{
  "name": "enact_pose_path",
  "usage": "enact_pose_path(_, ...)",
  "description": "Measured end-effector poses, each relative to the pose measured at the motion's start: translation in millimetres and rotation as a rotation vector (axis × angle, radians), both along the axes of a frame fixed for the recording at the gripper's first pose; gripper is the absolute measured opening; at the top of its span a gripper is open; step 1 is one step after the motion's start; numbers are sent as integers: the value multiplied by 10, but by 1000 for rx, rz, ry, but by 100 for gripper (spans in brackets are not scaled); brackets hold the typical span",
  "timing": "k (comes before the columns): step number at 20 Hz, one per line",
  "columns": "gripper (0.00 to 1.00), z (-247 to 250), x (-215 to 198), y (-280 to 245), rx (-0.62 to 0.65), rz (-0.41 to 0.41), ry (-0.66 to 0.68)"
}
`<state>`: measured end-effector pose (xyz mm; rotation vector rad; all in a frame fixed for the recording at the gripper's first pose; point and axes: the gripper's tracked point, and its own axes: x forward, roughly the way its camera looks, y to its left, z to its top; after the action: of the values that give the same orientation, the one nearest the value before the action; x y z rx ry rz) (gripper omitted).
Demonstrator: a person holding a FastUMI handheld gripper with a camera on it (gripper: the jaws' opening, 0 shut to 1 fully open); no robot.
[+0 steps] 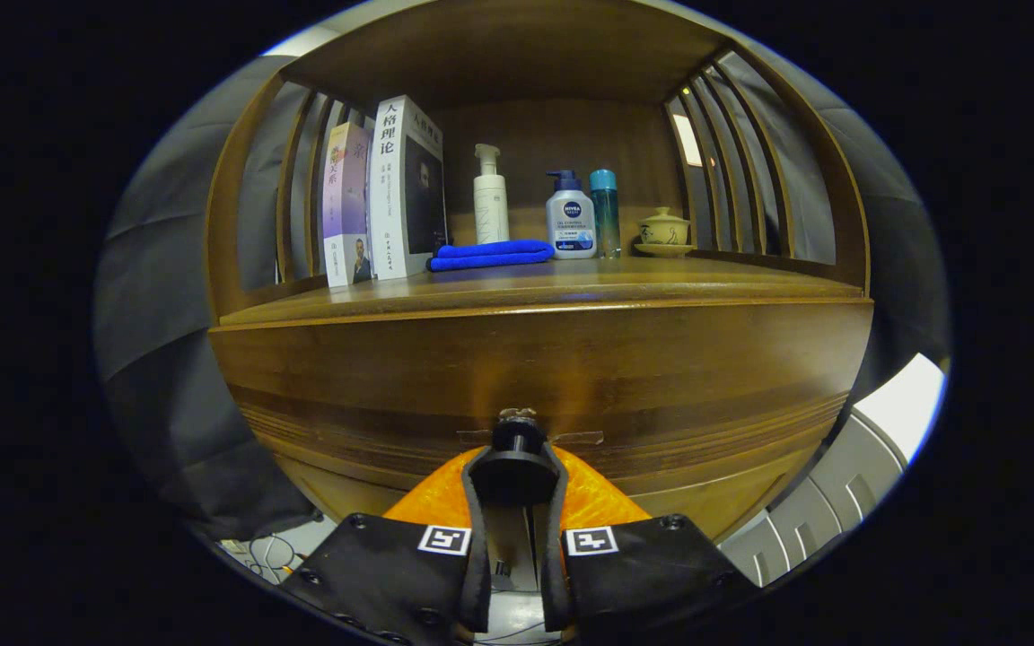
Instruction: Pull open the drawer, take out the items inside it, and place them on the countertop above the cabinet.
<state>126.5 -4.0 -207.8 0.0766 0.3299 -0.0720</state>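
Gripper (517, 480) clenched on round dark drawer knob (517, 449), both fingers pressed against it. Knob set in smooth, glossy brown wooden drawer front (661, 395), seen closed. On countertop (571, 283) beyond: two upright books (382, 193), folded blue cloth (490, 255), white pump bottle (490, 196), small lidded ceramic cup (663, 229).

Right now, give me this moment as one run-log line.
phase: grasping knob | gripper: fingers closed around drawer knob | drawer: still shut | countertop: books, blue cloth, bottles, lidded cup
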Motion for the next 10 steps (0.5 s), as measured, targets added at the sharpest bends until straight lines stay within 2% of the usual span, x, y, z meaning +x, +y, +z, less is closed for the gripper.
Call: enact_pose_path(10,24,9,-167,-5,14,-24,1)
